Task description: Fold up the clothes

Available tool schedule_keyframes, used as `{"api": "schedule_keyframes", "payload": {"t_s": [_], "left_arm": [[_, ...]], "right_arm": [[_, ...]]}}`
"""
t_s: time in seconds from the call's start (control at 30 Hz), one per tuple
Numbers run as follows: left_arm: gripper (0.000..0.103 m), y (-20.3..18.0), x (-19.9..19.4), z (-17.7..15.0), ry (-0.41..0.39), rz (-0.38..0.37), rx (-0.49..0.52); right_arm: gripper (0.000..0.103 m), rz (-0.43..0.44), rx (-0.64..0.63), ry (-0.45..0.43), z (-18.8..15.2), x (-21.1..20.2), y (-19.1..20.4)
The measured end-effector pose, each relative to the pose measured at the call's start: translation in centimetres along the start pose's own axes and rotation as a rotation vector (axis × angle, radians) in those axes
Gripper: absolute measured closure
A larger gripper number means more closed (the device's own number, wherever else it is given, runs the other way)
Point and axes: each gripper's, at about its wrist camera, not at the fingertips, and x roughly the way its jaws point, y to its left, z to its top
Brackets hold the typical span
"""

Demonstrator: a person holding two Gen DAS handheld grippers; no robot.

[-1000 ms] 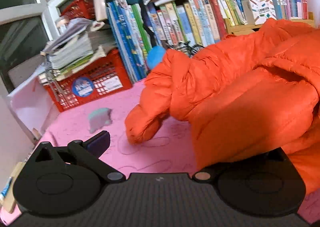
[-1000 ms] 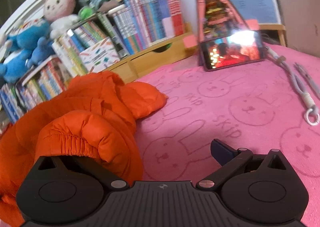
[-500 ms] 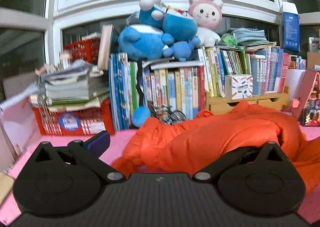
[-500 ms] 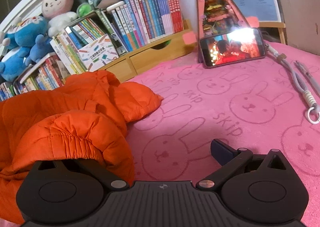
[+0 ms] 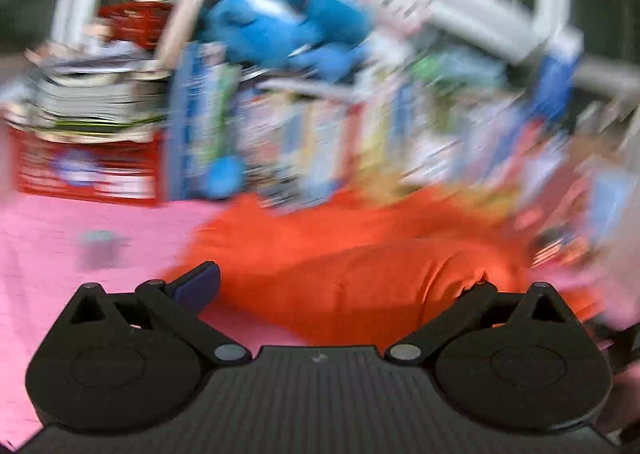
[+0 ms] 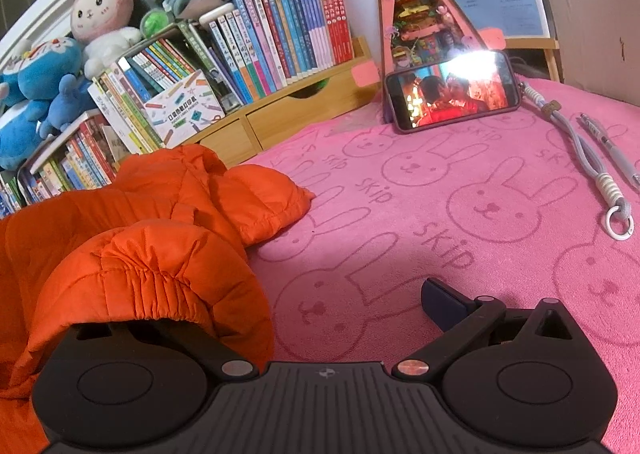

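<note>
Both claws are spread wide — the left claw (image 5: pixel 340 286) and the right claw (image 6: pixel 280 306) sit low over the orange jacket (image 6: pixel 160 254).

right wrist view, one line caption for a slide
Open right gripper, orange jacket draped over one finger, on a pink bunny blanket.

We found the left wrist view heavily motion-blurred: the books (image 5: pixel 304 141) and the blue plush toy (image 5: pixel 280 25) smeared into streaks. The right wrist view was sharp and evenly lit. The phone screen (image 6: pixel 452 91) produced a blown-out glare patch. We observed fisheye bending at the edges, curving the bookshelf (image 6: pixel 248 121), and dark vignetted corners.
</note>
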Motion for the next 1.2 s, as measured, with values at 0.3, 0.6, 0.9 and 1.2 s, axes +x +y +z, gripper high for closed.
{"api": "schedule_keyframes", "payload": {"t_s": [0.3, 0.6, 0.9, 1.2], "left_arm": [[0.0, 0.9, 1.5, -3.1, 0.189, -0.088, -0.01], [0.0, -3.8, -1.9, -4.2, 0.164, -0.461, 0.189], [0.0, -5.1, -0.4, -3.0, 0.109, -0.297, 0.154], [0.0, 2.5, 3.7, -3.1, 0.177, 0.175, -0.149]], "right_arm": [[0.0, 0.008, -0.009, 0.005, 0.0, 0.0, 0.1], [0.0, 0.004, 0.001, 0.005, 0.0, 0.0, 0.1], [0.0, 0.005, 0.01, 0.002, -0.1, 0.0, 0.1], [0.0, 0.017, 0.013, -0.006, 0.0, -0.1, -0.1]]}}
